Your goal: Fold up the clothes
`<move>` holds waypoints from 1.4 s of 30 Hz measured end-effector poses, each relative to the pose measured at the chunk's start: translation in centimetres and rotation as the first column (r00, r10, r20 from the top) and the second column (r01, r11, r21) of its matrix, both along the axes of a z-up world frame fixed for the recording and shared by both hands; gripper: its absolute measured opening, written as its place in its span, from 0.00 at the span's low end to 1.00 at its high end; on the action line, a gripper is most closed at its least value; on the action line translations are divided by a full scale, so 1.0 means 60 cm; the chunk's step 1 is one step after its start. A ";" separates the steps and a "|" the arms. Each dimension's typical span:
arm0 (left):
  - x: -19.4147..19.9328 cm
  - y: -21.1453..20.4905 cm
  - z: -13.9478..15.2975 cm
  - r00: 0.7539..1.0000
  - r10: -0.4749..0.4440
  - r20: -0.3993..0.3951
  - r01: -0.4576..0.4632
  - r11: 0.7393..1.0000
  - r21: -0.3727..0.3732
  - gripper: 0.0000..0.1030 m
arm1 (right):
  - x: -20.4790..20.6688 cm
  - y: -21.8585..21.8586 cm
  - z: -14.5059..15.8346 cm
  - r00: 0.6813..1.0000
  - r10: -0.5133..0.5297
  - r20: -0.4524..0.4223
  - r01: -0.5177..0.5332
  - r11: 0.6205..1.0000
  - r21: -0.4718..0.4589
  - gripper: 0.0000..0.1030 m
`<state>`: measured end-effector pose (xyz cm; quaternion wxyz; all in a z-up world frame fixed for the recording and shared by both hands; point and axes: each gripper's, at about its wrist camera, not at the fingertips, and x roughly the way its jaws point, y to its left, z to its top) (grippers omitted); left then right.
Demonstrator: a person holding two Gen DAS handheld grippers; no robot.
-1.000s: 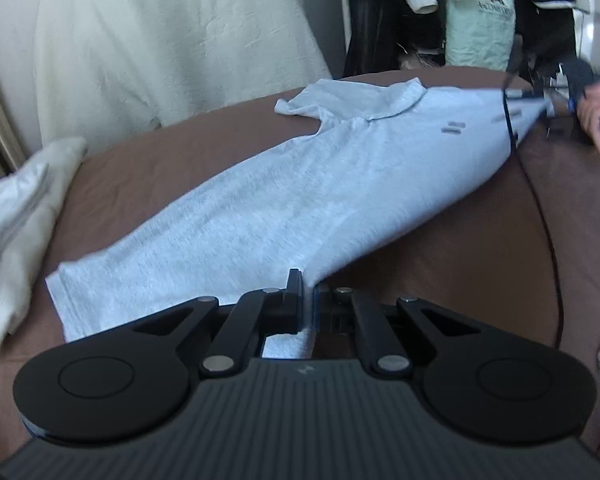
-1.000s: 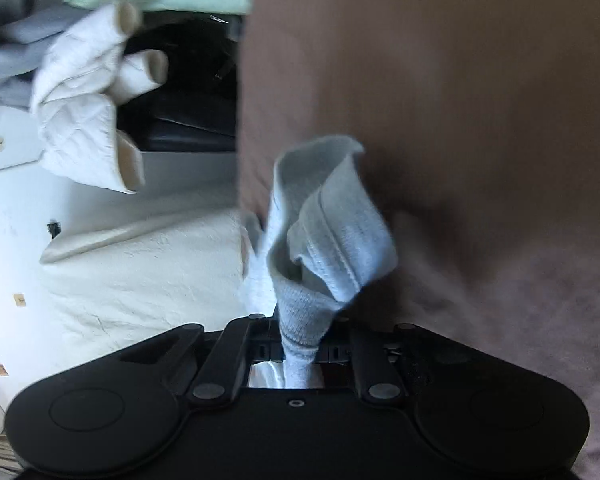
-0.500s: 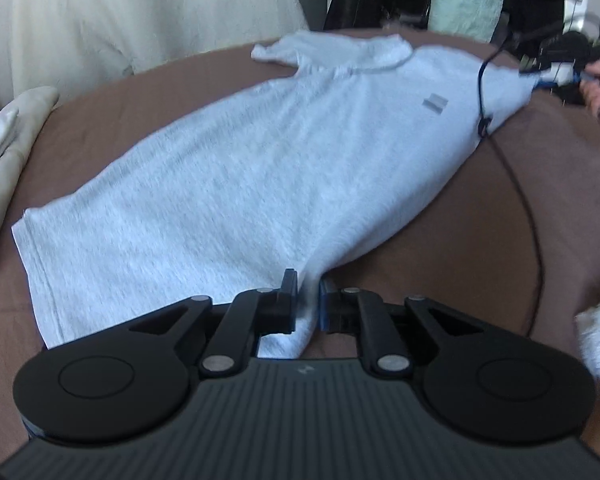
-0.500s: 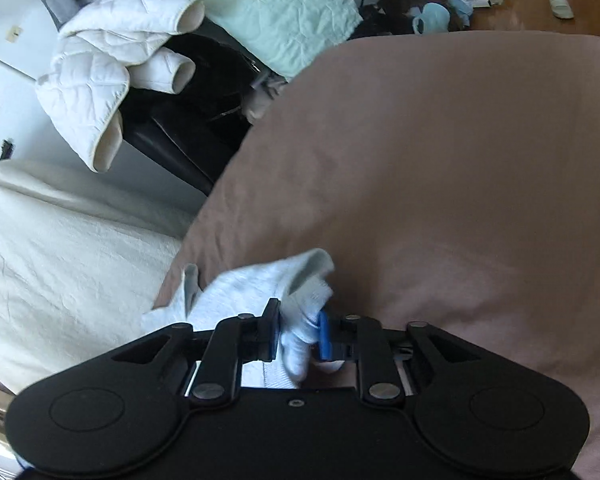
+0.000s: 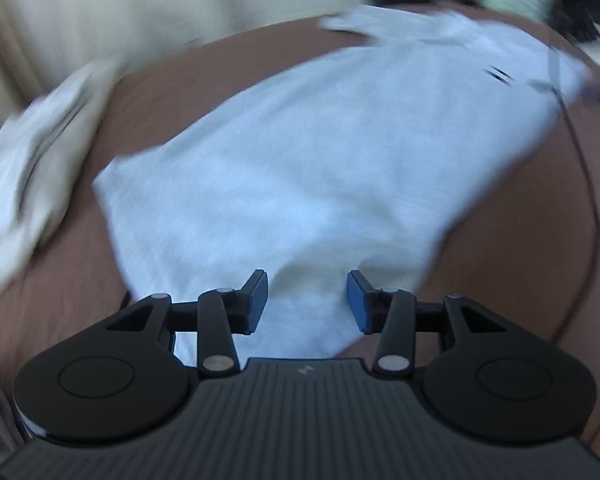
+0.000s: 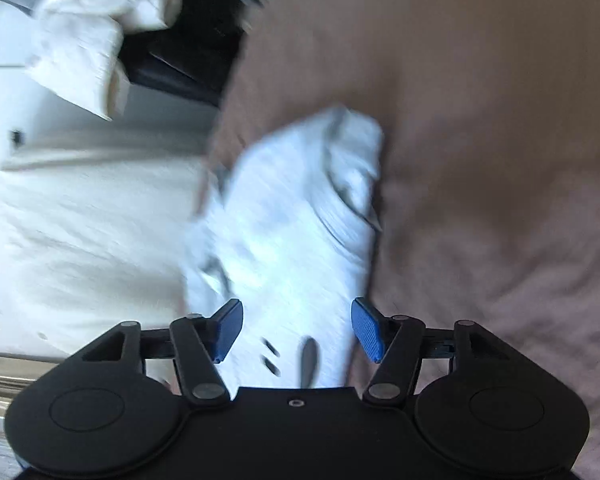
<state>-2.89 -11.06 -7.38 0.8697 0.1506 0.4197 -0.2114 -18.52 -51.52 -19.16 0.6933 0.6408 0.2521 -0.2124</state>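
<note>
Light grey shirt (image 5: 300, 168) lies spread flat on the brown cover (image 5: 520, 216), running from near the left gripper up to the far right, collar end far, small dark stripe mark near the far right. Both views blurred. Left gripper (image 5: 307, 300) sits over the near hem, jaws have just been opening, now apart; cloth lies in the gap below, blue pads (image 5: 258, 298) not pressing it. In the right wrist view a bunched end of the shirt (image 6: 296, 216) lies on the brown cover (image 6: 480, 120), same stripe mark close to the tool. Right gripper (image 6: 298, 330) jaws have just been opening too, now wide apart, cloth between but loose. Thin dark cable (image 5: 590, 208) curves across the cover at right. Cream cloth pile (image 5: 32, 168) at left. White quilted jacket (image 6: 84, 40) hangs far left in right view.
</note>
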 end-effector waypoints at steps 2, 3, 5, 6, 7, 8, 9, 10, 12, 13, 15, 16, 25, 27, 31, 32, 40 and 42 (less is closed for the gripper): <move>0.019 0.020 -0.002 0.995 0.091 -0.030 -0.091 0.996 -0.015 0.39 | 0.020 0.007 -0.019 0.995 0.011 -0.097 -0.013 1.000 -0.018 0.63; 0.024 0.028 -0.001 0.992 0.124 -0.023 -0.124 0.992 -0.007 0.39 | 0.032 0.008 -0.025 0.994 0.002 -0.113 -0.005 1.000 -0.028 0.65; 0.030 0.038 0.005 0.988 0.152 0.017 -0.152 0.988 0.016 0.39 | 0.063 0.006 -0.022 0.996 -0.013 -0.093 0.003 0.993 -0.114 0.65; 0.033 0.043 0.007 0.986 0.166 0.036 -0.167 0.985 0.034 0.39 | 0.086 0.002 -0.015 0.997 -0.009 -0.077 -0.006 0.981 -0.194 0.65; 0.035 0.049 0.009 0.983 0.178 0.048 -0.180 0.983 0.047 0.39 | 0.113 -0.002 -0.007 0.996 0.017 -0.088 -0.043 0.953 -0.300 0.60; 0.037 0.057 0.011 0.981 0.187 0.045 -0.189 0.981 0.047 0.39 | 0.140 -0.005 0.003 0.990 0.049 -0.136 -0.101 0.904 -0.416 0.32; 0.038 0.067 0.012 0.979 0.199 0.040 -0.200 0.979 0.045 0.39 | 0.157 -0.002 0.016 0.984 0.068 -0.168 -0.144 0.851 -0.505 0.13; 0.035 0.080 0.015 0.976 0.214 0.033 -0.215 0.976 0.036 0.39 | 0.157 0.008 0.037 0.986 0.074 -0.147 -0.146 0.807 -0.572 0.08; 0.031 0.107 0.014 0.969 0.248 0.017 -0.249 0.968 0.029 0.40 | 0.146 0.036 0.089 0.994 0.088 -0.069 -0.111 0.718 -0.687 0.05; 0.031 0.119 0.011 0.964 0.267 0.006 -0.267 0.963 0.029 0.40 | 0.138 0.054 0.113 0.995 0.082 -0.053 -0.094 0.660 -0.746 0.04; 0.045 0.137 -0.004 0.950 0.309 -0.051 -0.308 0.951 0.024 0.40 | 0.131 0.084 0.145 0.995 0.058 -0.083 -0.101 0.536 -0.838 0.03; 0.053 0.144 -0.012 0.942 0.325 -0.087 -0.325 0.946 0.013 0.40 | 0.144 0.080 0.138 0.988 0.042 -0.151 -0.151 0.508 -0.848 0.03; 0.067 0.171 -0.028 0.922 0.360 -0.141 -0.374 0.922 -0.096 0.42 | 0.144 0.028 0.003 0.947 -0.096 -0.307 -0.143 0.730 -0.668 0.09; 0.070 0.182 -0.029 0.912 0.378 -0.162 -0.399 0.908 -0.127 0.42 | 0.137 0.026 0.012 0.951 -0.104 -0.290 -0.116 0.751 -0.650 0.12; 0.072 0.183 -0.027 0.909 0.370 -0.194 -0.406 0.891 -0.203 0.42 | 0.102 0.016 0.027 0.959 -0.186 -0.212 0.045 0.843 -0.536 0.38; 0.072 0.179 -0.028 0.911 0.362 -0.198 -0.401 0.891 -0.215 0.42 | 0.090 0.022 0.032 0.952 -0.223 -0.211 0.082 0.847 -0.526 0.49; 0.037 0.104 -0.025 0.914 0.376 0.155 -0.392 0.916 0.090 0.00 | 0.044 0.027 0.040 0.921 -0.336 -0.197 0.195 0.836 -0.514 0.62; 0.020 0.096 -0.019 0.912 0.336 0.236 -0.381 0.906 0.181 0.00 | 0.045 0.022 0.056 0.922 -0.349 -0.167 0.213 0.818 -0.535 0.62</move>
